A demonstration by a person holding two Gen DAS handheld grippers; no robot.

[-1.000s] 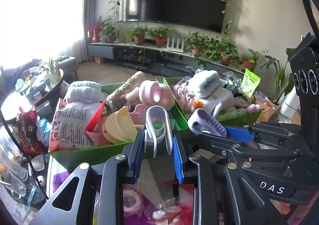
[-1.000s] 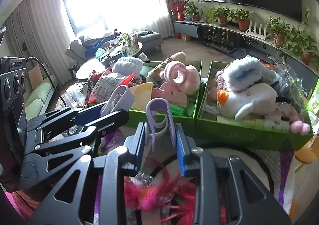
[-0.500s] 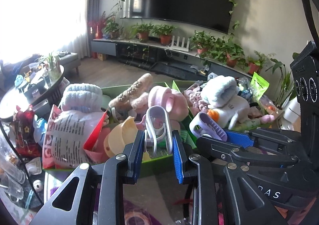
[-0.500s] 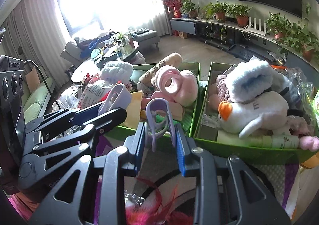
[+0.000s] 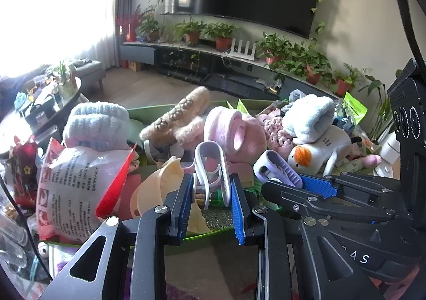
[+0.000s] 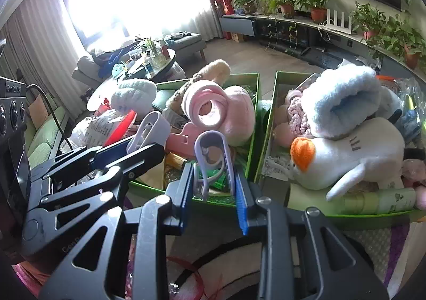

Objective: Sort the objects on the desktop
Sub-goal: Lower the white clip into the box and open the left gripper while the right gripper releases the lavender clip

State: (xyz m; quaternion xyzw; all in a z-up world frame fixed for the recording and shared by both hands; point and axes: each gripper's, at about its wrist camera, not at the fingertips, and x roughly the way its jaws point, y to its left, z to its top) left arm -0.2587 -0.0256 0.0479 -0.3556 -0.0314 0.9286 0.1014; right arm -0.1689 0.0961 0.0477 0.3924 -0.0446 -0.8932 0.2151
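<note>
Your left tool (image 5: 211, 195) pinches a white clip (image 5: 211, 169); your right tool (image 6: 214, 188) pinches a lilac clip (image 6: 213, 164). Both hang over the left green box's (image 6: 250, 119) near edge. Both boxes are heaped full; drops remain, and clutter is left on the tabletop.

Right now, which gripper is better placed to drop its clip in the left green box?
Left, marginally. The left gripper holds its lilac clip over the left green box already. The right gripper holds its own clip nearer the box's right wall.
</note>
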